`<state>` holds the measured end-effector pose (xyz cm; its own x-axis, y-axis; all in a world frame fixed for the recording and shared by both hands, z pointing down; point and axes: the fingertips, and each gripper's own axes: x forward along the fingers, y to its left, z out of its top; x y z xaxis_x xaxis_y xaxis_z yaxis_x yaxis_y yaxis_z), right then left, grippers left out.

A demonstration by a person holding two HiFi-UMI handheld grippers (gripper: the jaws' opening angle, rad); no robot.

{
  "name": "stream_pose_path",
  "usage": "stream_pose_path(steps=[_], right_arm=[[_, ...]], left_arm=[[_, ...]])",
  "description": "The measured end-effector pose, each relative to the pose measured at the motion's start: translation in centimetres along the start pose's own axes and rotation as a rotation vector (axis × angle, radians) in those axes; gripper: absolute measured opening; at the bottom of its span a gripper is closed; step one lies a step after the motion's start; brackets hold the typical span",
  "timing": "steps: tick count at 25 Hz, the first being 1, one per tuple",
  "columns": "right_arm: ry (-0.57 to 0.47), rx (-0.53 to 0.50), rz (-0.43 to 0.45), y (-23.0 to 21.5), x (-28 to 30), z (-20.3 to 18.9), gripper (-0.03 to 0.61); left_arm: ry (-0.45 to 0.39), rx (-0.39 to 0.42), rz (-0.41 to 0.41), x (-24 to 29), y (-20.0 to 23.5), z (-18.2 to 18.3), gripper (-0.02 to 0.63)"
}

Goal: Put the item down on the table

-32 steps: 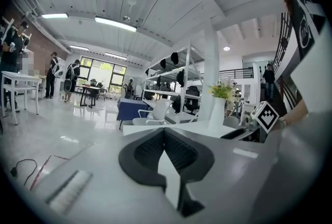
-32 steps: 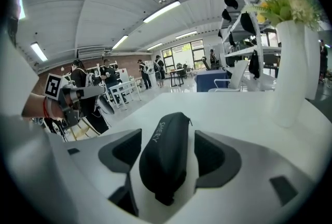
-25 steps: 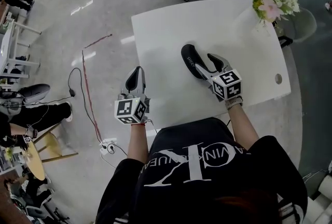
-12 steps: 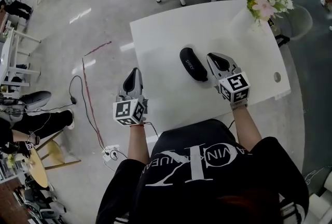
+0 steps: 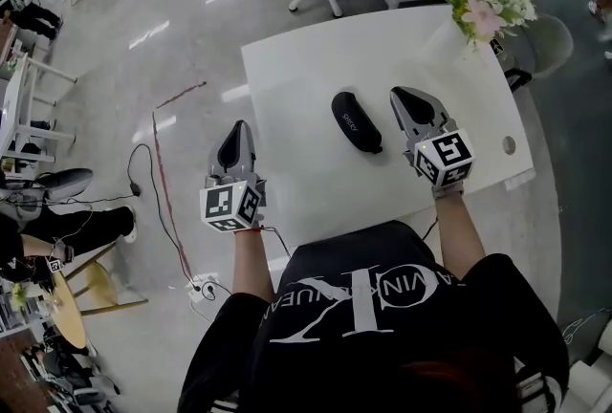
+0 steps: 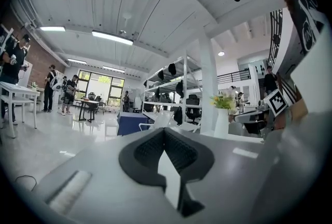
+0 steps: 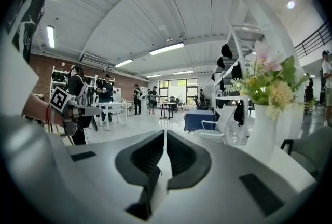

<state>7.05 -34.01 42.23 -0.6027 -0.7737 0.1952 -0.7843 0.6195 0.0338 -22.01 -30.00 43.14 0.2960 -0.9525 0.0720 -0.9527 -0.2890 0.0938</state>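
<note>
Black case (image 5: 356,121) lies flat on the white table (image 5: 306,57), near its middle, free of both grippers. Right gripper (image 5: 400,94) hangs just beside the case's right side, apart from it, jaws pressed together on nothing. Left gripper (image 5: 240,126) hovers by the table's left edge, jaws likewise closed and empty. The put-down looks complete — what is left, by judgement, is a clean retreat: draw the right gripper up and away from the case, not across it, so the closed tips cannot nudge it. Count — one case, one table, two grippers, one vase of flowers (image 5: 483,5).
</note>
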Motion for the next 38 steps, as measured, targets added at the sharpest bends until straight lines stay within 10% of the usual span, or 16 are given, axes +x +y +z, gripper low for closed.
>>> stream_pose_path(steps=[38], right_arm=[[-0.171, -0.025, -0.016, -1.0, -0.6, 5.9, 0.023]], left_arm=[[-0.112, 0.01, 0.008, 0.9, 0.0, 5.2, 0.011]])
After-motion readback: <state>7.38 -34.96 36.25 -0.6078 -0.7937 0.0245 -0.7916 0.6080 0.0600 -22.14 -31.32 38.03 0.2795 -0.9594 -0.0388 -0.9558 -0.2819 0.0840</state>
